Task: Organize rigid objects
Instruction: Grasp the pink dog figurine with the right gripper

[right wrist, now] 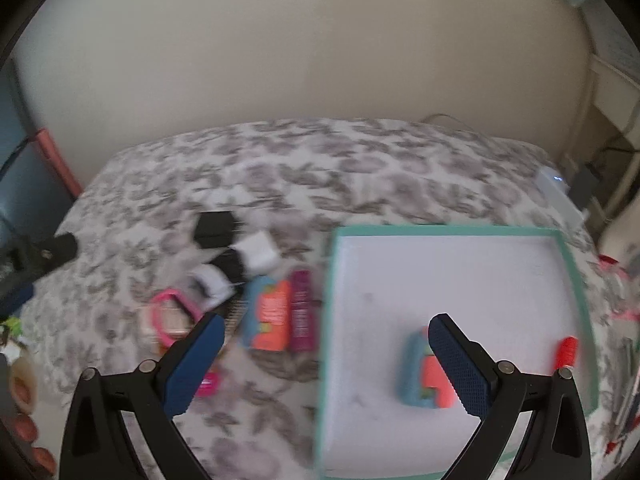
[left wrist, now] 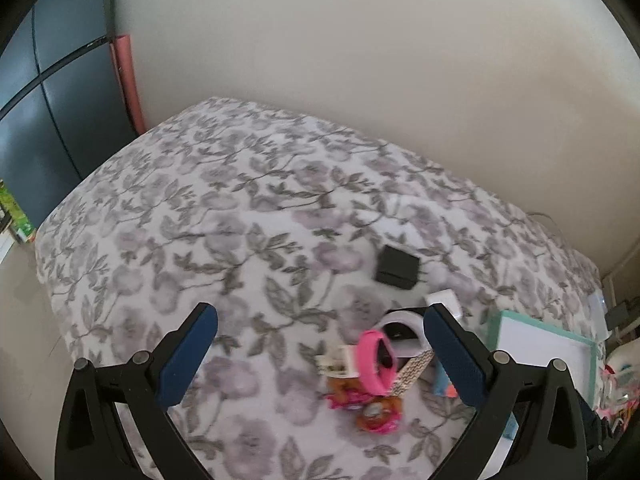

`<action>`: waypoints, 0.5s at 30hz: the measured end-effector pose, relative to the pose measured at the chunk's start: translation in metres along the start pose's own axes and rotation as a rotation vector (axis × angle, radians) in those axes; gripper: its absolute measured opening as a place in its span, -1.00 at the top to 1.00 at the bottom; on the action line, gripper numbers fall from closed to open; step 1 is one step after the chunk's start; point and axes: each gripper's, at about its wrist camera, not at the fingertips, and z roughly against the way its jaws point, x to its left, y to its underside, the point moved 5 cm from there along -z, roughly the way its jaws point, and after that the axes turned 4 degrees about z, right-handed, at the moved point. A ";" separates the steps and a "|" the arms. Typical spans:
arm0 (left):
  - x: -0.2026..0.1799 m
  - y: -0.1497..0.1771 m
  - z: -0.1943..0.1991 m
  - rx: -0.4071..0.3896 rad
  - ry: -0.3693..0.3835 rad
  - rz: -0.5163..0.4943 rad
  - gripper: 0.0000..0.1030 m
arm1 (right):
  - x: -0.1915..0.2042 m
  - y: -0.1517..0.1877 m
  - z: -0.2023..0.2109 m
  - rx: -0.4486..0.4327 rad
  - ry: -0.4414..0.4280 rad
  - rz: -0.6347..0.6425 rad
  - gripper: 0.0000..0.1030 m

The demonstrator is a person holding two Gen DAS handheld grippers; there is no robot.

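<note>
Hovering wide open, empty, right gripper over teal-rimmed tray edge; blue-orange box left of centre in frame, just outside tray, long axis toward wall. Left gripper spread wide, farther from box.

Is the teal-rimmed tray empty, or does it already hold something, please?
Not empty: the tray holds a blue-and-orange toy and a small red item; most of its white floor is bare.
</note>
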 end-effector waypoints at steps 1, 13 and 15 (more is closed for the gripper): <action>0.005 0.000 -0.003 0.013 -0.011 0.003 -0.99 | 0.009 0.001 -0.001 0.006 -0.020 0.011 -1.00; 0.043 0.030 -0.058 0.244 -0.082 0.087 -0.99 | 0.076 0.034 -0.047 0.176 -0.112 0.112 -1.00; 0.047 0.036 -0.066 0.276 -0.089 0.099 -0.99 | 0.081 0.040 -0.056 0.204 -0.123 0.110 -1.00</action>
